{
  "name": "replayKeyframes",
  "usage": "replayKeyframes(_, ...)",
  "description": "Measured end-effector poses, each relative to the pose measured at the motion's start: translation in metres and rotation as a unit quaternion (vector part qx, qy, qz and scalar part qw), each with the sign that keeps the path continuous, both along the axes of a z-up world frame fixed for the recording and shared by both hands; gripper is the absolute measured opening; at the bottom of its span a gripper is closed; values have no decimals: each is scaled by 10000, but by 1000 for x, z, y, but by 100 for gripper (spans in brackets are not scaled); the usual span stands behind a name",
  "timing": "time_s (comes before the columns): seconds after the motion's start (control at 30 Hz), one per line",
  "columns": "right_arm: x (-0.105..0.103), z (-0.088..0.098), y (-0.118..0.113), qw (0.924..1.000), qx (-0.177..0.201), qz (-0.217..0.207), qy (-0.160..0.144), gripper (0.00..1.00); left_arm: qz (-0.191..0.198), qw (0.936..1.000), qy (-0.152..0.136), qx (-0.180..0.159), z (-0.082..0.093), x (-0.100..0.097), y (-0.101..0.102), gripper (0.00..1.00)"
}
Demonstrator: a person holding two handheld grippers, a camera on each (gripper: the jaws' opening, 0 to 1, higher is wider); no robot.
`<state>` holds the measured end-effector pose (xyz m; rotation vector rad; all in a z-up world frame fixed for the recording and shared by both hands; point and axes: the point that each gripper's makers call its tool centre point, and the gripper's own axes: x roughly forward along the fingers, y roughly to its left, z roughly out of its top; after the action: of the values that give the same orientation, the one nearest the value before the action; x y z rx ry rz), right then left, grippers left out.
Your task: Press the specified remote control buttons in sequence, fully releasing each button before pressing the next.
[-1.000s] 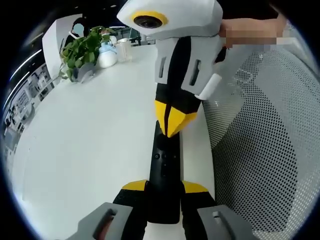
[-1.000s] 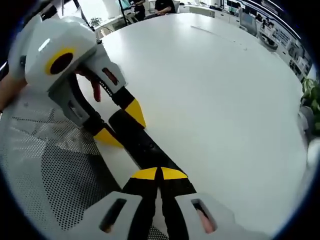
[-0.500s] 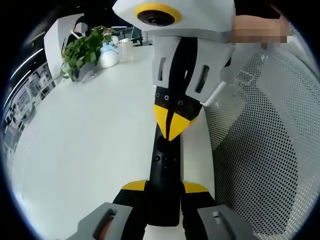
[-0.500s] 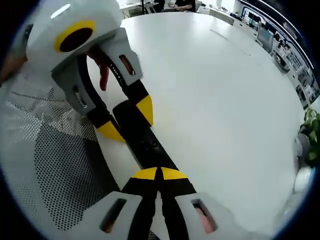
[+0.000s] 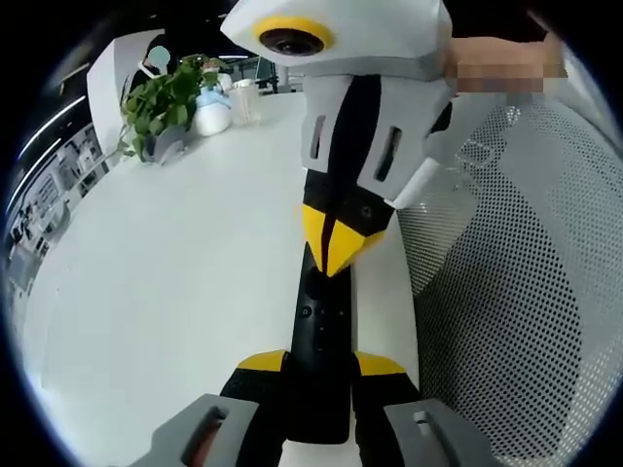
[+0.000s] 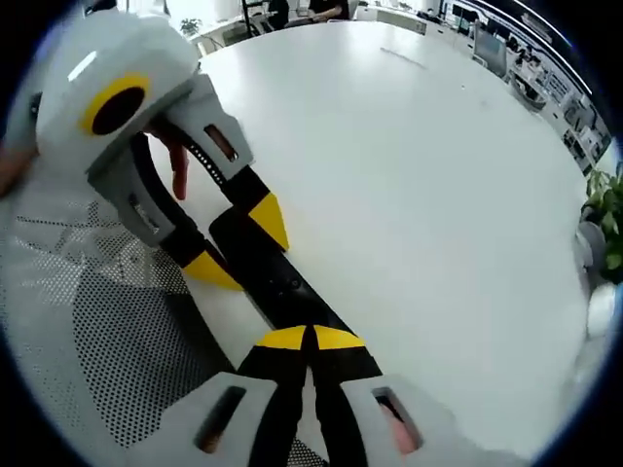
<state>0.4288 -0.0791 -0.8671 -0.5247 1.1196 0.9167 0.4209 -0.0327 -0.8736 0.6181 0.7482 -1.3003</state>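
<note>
Black remote on white counter: left claw grasping it, right claw clenched, tips on it.

Remote: near end hidden between the left gripper's jaws; far end covered by the right gripper's closed yellow tips. Button markings too small to read. Contact between the tips and a button cannot be determined.

In the right gripper view, the remote passes under the tips at the bottom; its far end sits between the other gripper's jaws.

Plant: pot and adjacent white items blurred. In the right gripper view the plant is cut off by the edge.

Mesh chair: cut off at right.
</note>
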Motion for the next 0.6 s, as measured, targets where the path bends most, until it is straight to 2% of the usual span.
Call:
replayKeyframes(0.2,0,0,1,10000,0,6,-33,0,14,10000,6,-28,0,0,0,25)
replayKeyframes(0.27,1,1,0,10000,32,-60,12,0,17,10000,8,-32,0,0,0,25)
replayKeyframes(0.33,0,1,0,9992,121,-342,180,0,21,10000,11,-39,0,0,0,25)
replayKeyframes(0.6,1,1,0,9990,150,-336,237,0,34,10000,25,-37,0,0,0,25)
